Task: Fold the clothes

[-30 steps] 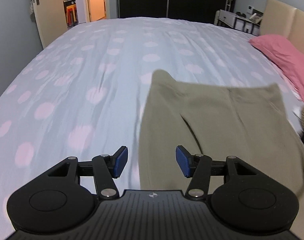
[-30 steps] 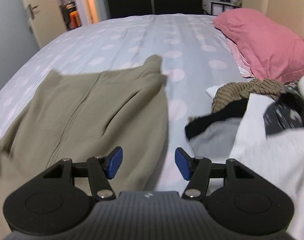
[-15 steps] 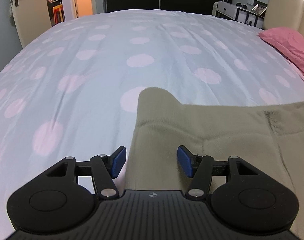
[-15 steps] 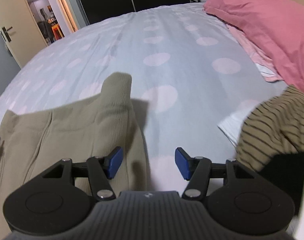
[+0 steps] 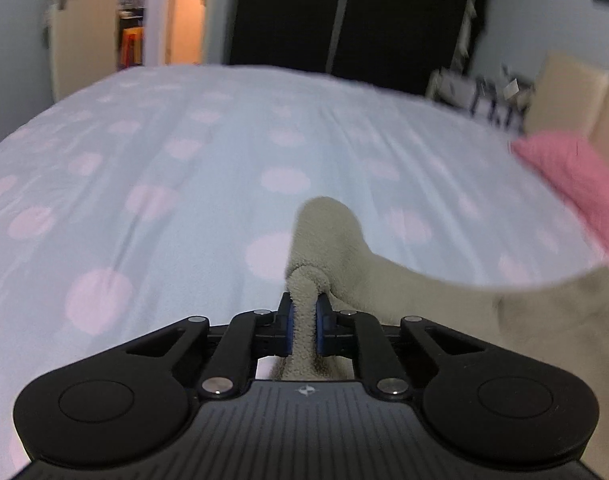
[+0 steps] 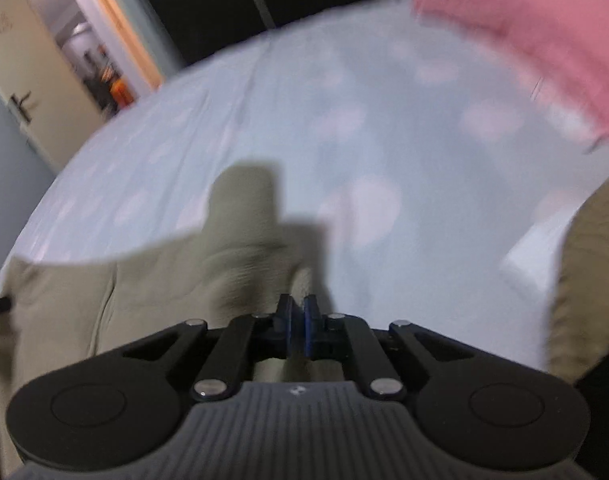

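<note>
Left gripper [image 5: 304, 330]: clenched; a bunched corner of the garment [image 5: 424, 300] is pinched between the blue pads [image 5: 288, 330], with cloth bulging out just ahead of the tips.
Right gripper [image 6: 298, 330]: closed, blue pads [image 6: 310, 332] nearly touching; thin cloth appears to be caught between them, though blur prevents certainty.
Garment: olive-grey knit, laid on the bed. In the left view it is seen running from the jaws off to the right, one rounded flap standing up beyond the tips. In the right view [image 6: 164, 280] it is seen spread to the left and below the gripper, a similar flap raised ahead of the jaws, and a seam line is visible near its left part.
Bed [image 5: 184, 160]: pale blue cover with pink dots, bare beyond the garment in both views.
Brown cloth [image 6: 584, 280]: glimpsed at the right edge of the right view, well apart from the garment; kind not told, too blurred.
Pillow [image 5: 576, 168]: pink, at the far right side of the bed; shown also at the upper right of the right view [image 6: 524, 20].
Headboard [image 5: 572, 92]: beige, behind the pillow.
Wardrobe [image 5: 344, 12]: dark, past the far edge of the bed.
Door [image 5: 70, 20]: cream, standing open at far left, a lit room beyond it.
</note>
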